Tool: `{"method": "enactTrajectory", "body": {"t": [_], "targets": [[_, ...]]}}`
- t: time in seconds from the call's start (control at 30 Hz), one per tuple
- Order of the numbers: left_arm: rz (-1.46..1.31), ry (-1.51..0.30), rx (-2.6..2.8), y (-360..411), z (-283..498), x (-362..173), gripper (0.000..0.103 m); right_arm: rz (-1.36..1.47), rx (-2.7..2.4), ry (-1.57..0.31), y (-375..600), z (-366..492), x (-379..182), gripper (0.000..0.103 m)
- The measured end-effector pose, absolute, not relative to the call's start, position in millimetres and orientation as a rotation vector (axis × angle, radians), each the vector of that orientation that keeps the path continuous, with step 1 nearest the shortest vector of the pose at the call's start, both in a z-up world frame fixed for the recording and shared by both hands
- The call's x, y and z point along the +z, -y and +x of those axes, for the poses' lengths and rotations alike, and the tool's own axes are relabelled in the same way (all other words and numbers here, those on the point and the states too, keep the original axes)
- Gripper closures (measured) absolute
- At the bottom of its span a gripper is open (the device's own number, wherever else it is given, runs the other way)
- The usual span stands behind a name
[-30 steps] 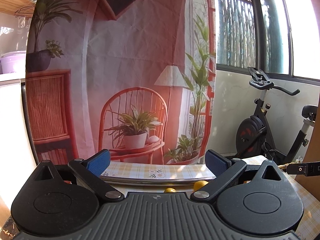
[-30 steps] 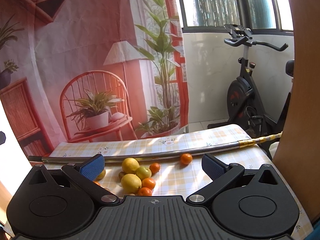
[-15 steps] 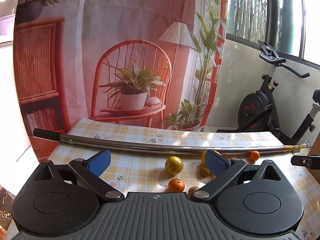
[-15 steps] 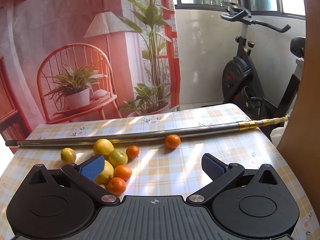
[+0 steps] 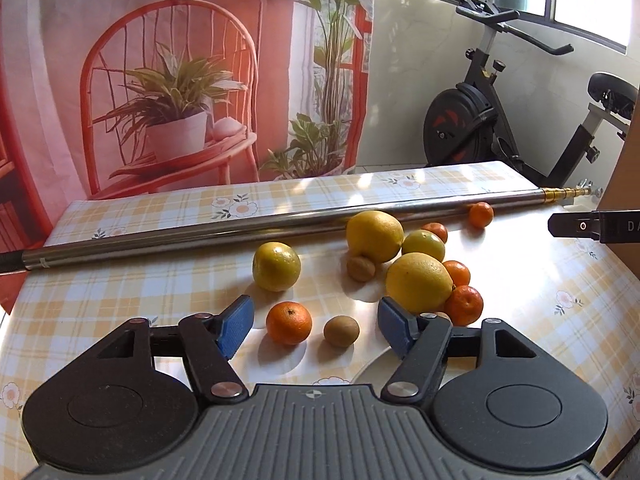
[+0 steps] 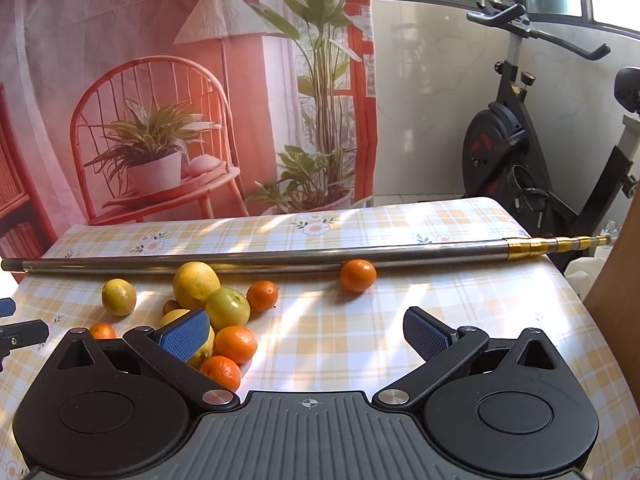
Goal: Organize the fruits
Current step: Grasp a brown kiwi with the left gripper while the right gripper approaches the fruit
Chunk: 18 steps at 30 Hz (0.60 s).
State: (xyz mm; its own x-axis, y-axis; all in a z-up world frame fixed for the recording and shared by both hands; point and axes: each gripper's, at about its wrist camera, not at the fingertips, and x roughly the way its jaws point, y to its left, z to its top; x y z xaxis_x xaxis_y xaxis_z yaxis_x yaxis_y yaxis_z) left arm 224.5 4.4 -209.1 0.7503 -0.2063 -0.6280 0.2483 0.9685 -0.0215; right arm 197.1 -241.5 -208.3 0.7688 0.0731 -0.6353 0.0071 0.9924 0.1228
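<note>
**Two wrist cameras, one tabletop**

Each camera sits just behind its own gripper, looking forward and down over a checked tablecloth (image 5: 120, 300); the left view hangs close above the fruit cluster (image 5: 400, 256); the right view stands further right, the cluster (image 6: 208, 300) at its left; both share the metal pole (image 5: 200, 236), printed backdrop (image 6: 160, 80) and exercise bike (image 6: 520, 140).
</note>
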Motion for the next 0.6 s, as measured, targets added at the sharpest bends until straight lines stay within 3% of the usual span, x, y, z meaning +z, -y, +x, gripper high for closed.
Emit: {"method": "enactTrajectory", "body": {"t": [0.07, 0.27, 0.6], "targets": [[0.069, -0.736, -0.272, -3, 234, -221, 0.051, 0.126, 0.017, -0.703, 246, 201, -213, 0.004], [-0.039, -0.880, -0.312, -5, 257, -250, 0.065, 0.132, 0.006, -0.715, 252, 207, -226, 0.011], [0.024, -0.960, -0.288, 10, 272, -273, 0.065, 0.173, -0.012, -0.740, 265, 213, -242, 0.013]]}}
